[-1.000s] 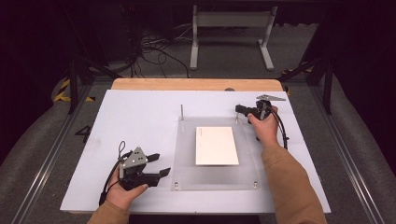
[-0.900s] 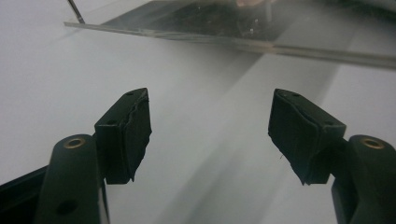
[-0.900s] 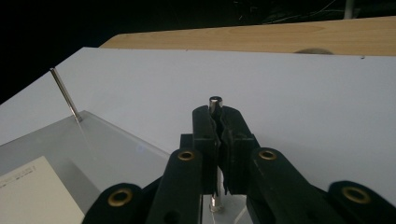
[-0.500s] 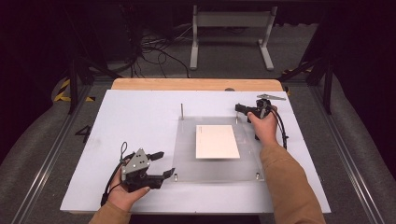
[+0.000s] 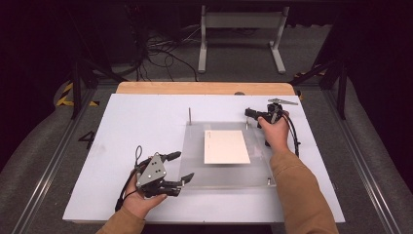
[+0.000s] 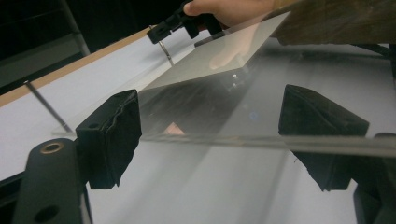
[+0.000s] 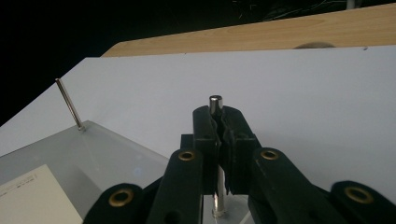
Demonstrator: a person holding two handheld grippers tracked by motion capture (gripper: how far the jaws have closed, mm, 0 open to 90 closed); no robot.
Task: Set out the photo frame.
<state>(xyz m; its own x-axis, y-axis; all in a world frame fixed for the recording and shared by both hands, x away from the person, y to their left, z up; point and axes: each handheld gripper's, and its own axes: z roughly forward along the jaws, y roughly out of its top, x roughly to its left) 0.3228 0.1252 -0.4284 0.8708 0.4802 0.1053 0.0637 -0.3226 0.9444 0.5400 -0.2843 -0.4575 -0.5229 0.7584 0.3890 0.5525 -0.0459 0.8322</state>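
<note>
Left black two-jaw gripper (image 5: 184,168) spread wide, straddling the near edge of the clear square acrylic plate (image 6: 261,140), apparently lined up to grip it; nothing clamped yet. White rectangular paper card (image 5: 226,146) lying ahead, under or on the plate, hard to tell which. Thin metal post (image 7: 69,103) upright at the far corner. Right black two-jaw gripper (image 7: 218,122) closed tight on a short steel pin (image 7: 215,103), likely steadying it; pin's base partly hidden
</note>
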